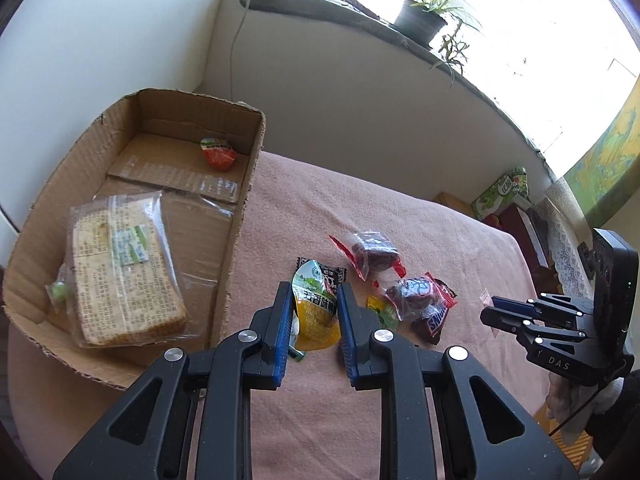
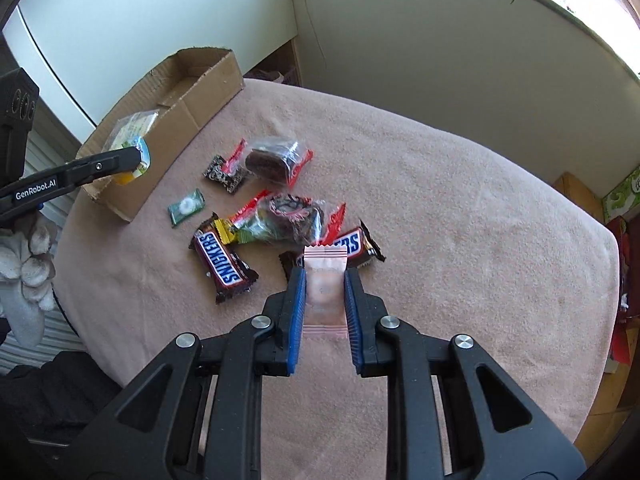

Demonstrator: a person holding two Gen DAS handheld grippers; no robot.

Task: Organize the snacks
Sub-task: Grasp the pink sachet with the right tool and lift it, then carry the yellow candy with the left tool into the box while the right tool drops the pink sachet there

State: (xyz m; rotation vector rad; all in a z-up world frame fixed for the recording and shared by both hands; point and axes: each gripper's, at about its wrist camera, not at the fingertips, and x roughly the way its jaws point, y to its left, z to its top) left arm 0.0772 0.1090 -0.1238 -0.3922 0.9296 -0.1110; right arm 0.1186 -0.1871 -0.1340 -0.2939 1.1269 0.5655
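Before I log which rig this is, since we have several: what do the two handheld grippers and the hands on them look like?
Both are black plastic linkage grippers with silver pivot rivets and blue ribbed finger pads. The left gripper carries white "GenRobot.AI" lettering on its side; the right gripper shows "DAS" on its body, with a black camera block behind it. The hand on the left one wears a white knit glove, with a dark sleeve below.

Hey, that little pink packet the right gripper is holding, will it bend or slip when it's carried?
The pink packet is thin film, so it probably flexes. The right gripper clamps its sides, so slipping seems unlikely. It looks light.
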